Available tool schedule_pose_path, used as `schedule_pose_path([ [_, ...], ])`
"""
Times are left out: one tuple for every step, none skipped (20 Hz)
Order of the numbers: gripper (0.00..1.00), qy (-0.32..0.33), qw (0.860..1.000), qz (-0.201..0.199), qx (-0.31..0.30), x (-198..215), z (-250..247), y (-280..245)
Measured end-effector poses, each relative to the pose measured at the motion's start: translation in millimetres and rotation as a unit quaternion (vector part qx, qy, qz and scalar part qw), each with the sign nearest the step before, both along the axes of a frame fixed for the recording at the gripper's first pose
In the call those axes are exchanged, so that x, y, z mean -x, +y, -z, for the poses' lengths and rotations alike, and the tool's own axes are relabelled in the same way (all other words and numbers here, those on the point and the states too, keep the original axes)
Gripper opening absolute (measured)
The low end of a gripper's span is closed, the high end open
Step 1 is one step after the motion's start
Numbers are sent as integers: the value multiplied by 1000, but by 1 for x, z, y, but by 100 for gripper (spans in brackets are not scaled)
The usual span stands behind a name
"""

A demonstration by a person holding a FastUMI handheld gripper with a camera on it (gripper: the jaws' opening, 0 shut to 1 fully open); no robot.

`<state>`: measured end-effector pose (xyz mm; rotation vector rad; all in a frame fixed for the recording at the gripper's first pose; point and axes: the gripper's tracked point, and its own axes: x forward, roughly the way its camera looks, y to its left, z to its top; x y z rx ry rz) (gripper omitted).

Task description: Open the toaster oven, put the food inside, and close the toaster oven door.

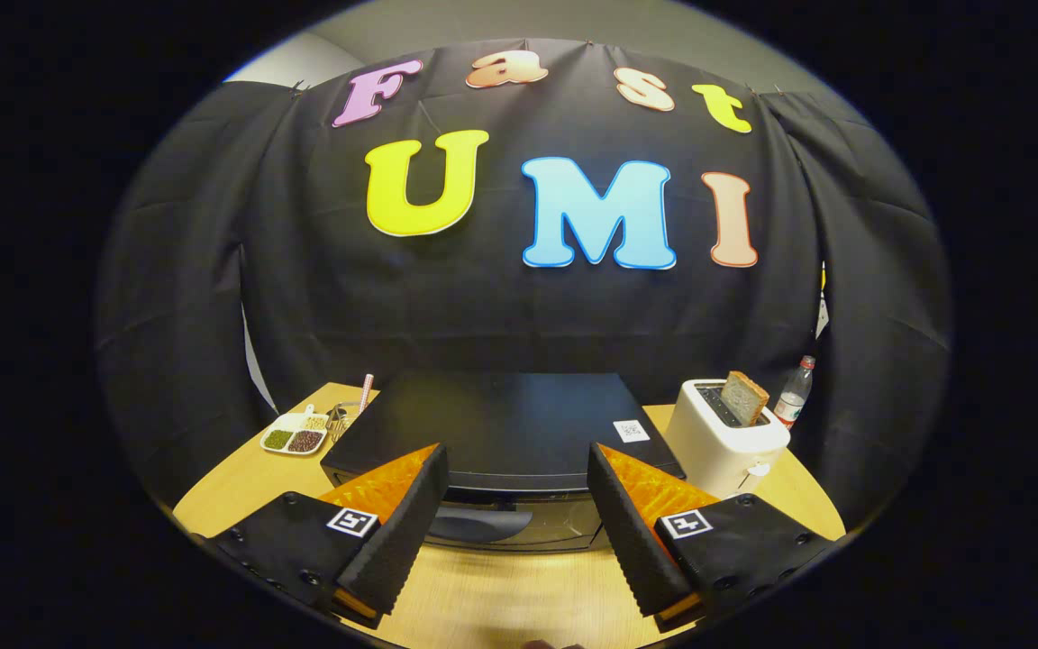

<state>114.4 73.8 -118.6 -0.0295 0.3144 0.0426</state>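
Claw (517, 523): fingers spread wide, nothing between them, held above the table (501, 595) just in front of the oven (496, 424).

Oven: black box, seen from above and in front. Door (519, 527) looks shut; its handle (474, 523) lies in the gap between the fingertips, just ahead of them and not touched. Glass is dark, so the inside cannot be read.

Progress: judged as the very start. Door not yet opened, no food in the claw, nothing loaded. All three steps are left: open, load, close.

Food: which item is meant is uncertain. Nearest candidate is the bread slice (744, 397), standing upright in a slot of the white toaster (724, 437), just beside the oven on the claw's right.

Other containers:
- Divided white tray (295, 434) to the left of the oven, near the table edge; compartments hold small dark, green and pale bits, probably beans or grains, too small to be sure.
- Clear bottle (793, 393) behind the toaster, red cap on, contents not legible.
- A striped straw (366, 392) stands behind the tray; its holder is unclear.
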Motion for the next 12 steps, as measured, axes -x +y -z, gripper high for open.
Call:
schedule_pose_path([
  [98,8,1000,-3,-1,-2,6,4],
  [98,15,1000,-5,-2,-5,13,7],
  [98,24,1000,-5,-4,-8,20,10],
  [98,33,999,-6,-5,-10,29,14],
  [98,40,999,-4,-7,-13,34,16],
  [98,46,999,-1,-8,-15,40,17],
  [98,52,999,0,-9,-18,44,19],
  [98,58,998,-1,-8,-19,49,20],
  [98,63,998,-1,-5,-22,53,20],
  [98,69,998,-2,-1,-23,58,21],
  [98,73,997,-2,3,-24,61,21],
  [98,67,998,-2,3,-26,58,22],
])
